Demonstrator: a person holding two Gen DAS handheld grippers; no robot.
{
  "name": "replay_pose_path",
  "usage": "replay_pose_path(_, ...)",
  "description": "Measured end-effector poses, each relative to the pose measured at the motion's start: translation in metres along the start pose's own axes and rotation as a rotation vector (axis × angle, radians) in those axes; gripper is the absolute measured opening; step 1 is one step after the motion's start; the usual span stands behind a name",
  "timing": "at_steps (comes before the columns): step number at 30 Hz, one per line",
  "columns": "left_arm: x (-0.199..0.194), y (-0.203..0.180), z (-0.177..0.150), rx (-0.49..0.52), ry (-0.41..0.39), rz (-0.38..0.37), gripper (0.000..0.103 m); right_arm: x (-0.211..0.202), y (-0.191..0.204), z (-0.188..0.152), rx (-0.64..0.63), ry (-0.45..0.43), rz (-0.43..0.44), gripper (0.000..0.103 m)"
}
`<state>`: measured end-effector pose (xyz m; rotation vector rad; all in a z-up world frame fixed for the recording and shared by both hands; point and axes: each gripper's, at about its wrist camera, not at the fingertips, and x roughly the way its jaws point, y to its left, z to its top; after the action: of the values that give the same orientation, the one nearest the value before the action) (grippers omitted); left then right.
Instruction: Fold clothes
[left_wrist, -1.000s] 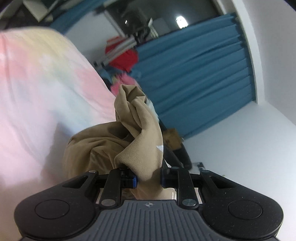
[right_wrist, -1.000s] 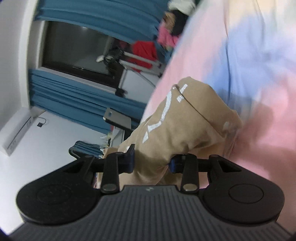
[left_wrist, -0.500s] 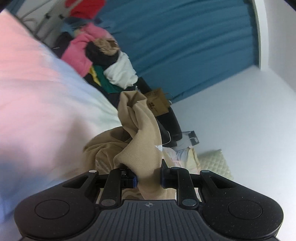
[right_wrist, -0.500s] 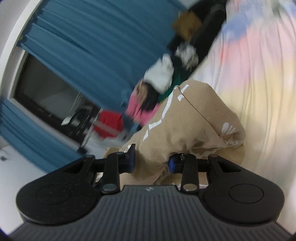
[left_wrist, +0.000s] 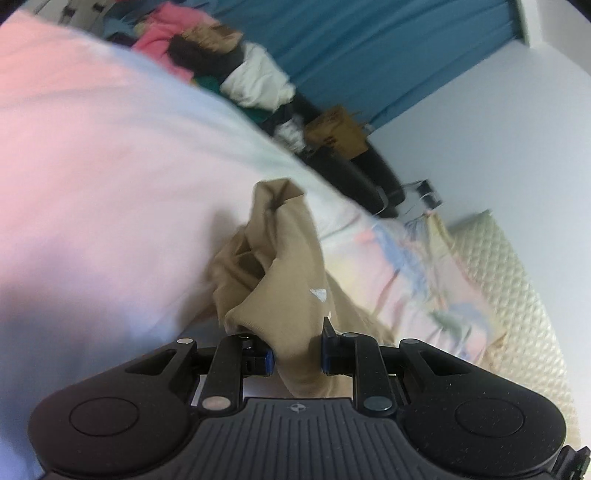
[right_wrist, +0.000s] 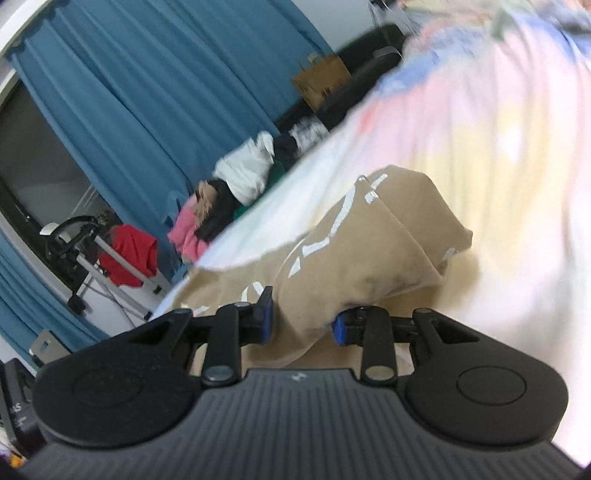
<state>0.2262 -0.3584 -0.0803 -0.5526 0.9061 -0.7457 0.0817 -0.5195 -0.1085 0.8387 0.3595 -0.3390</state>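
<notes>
I have the tan garment pinched in both tools, bunched ahead of the left gripper and right gripper over the pastel bedsheet. To do this well, I judge I should draw the two grips apart evenly so it hangs flat before laying it down. Only the right view shows its white lettering; the left shows the quilted pillow.

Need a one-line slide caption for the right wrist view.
Right gripper shut on a bunched tan garment with white lettering, above a pastel bedsheet, blue curtains behind.

Left gripper and right gripper jaws clamped.
</notes>
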Motion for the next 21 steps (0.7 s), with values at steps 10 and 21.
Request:
replay_pose_path(10, -0.032, -0.003, -0.013, 0.174, 0.075, 0.133, 0.042, -0.012, -0.005, -0.035, 0.054, 0.242, -0.145, 0.042)
replay_pose_path(21, -0.146, -0.1, -0.028, 0.473, -0.036, 0.172, 0.1, -0.148, 0.054, 0.004, -0.084, 0.145, -0.107, 0.103)
